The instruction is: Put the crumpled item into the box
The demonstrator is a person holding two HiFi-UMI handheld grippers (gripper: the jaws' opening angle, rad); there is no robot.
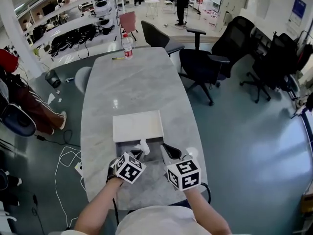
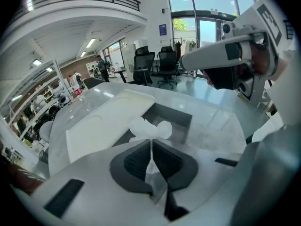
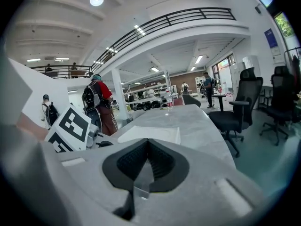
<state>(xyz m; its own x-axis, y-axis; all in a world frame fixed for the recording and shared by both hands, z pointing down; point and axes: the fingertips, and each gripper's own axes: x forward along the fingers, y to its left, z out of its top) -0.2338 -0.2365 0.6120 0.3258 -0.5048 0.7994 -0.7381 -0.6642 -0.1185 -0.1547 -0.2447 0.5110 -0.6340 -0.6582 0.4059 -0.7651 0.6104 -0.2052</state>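
A white crumpled piece of paper (image 2: pixel 150 128) is pinched between the jaws of my left gripper (image 2: pixel 151 142), which is shut on it. It hangs just above the near edge of the open box (image 2: pixel 176 117), whose inside is grey and whose white lid (image 2: pixel 106 121) lies folded back on the far side. In the head view the paper (image 1: pixel 144 145) sits at the tip of the left gripper (image 1: pixel 140 153), at the box (image 1: pixel 128 145) front. My right gripper (image 1: pixel 169 154) is beside it on the right, shut with nothing in it (image 3: pixel 147 147).
The box rests on a long marble table (image 1: pixel 137 82). At the table's far end stands a plastic bottle (image 1: pixel 127 46). Office chairs (image 1: pixel 203 62) stand to the right of the table, and cables (image 1: pixel 66 160) lie on the floor at the left.
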